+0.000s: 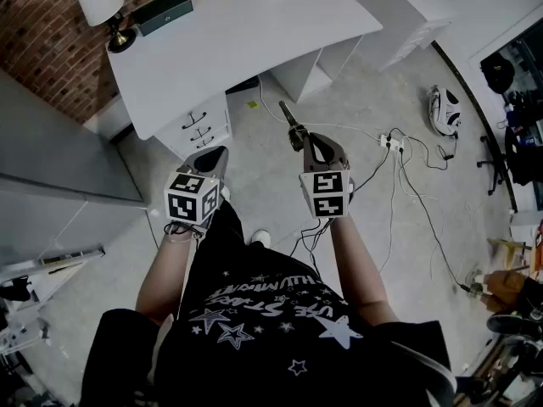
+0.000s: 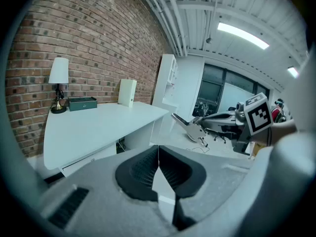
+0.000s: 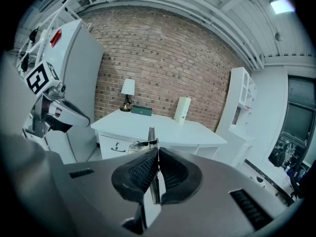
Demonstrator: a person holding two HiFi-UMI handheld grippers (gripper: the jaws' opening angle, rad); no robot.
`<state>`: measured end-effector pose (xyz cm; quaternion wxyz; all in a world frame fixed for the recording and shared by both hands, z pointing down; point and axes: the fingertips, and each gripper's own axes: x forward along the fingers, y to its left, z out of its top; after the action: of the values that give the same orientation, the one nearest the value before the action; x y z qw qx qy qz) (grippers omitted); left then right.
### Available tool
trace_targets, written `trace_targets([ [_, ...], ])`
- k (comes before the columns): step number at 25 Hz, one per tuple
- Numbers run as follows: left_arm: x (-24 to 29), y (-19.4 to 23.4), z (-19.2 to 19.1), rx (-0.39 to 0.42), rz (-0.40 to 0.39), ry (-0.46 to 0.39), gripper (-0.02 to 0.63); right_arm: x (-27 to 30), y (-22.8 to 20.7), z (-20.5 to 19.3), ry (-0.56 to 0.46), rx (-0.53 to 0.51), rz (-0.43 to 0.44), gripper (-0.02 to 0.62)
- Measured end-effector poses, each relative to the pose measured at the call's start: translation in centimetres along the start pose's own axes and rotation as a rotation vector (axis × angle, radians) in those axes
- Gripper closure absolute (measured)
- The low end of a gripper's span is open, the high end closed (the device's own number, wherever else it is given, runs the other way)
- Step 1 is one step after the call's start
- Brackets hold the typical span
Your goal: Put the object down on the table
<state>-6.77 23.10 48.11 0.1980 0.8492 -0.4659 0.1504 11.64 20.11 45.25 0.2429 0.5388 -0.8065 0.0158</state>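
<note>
The lamp (image 1: 102,5) and a dark box (image 1: 163,12) stood at the table's (image 1: 254,41) far left corner, and the middle of its top looked bare. The left gripper (image 1: 211,156) hung in the air short of the table's near edge, its jaws closed together on nothing. Just to its right the tool (image 1: 290,122), a slim metal piece with a dark tip, stuck out forward from the right gripper (image 1: 316,148). That gripper's jaws were clamped on the tool's rear end, so the tool was off the table and over the floor. It looked rigid, fairly light and smooth, and likely to slip or pivot between the pads if the grip eased too soon. The hold at the back end seemed sound. It would probably be best lowered until it lay flat on the top before the jaws parted, since hard metal would clatter but hardly break
</note>
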Motion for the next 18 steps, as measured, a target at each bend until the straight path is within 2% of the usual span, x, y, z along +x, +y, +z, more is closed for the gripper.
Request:
trace_targets([
  [13, -0.7, -1.8, -1.0, -0.004, -0.017, 0.012, 0.586, -2.1, -0.6, -0.2, -0.008, 0.003, -0.018, 0.584],
  [18, -0.5, -2.7, -0.2, 0.011, -0.018, -0.009, 0.586, -3.3, -1.3, -0.5, -0.024, -0.004, -0.026, 0.585],
])
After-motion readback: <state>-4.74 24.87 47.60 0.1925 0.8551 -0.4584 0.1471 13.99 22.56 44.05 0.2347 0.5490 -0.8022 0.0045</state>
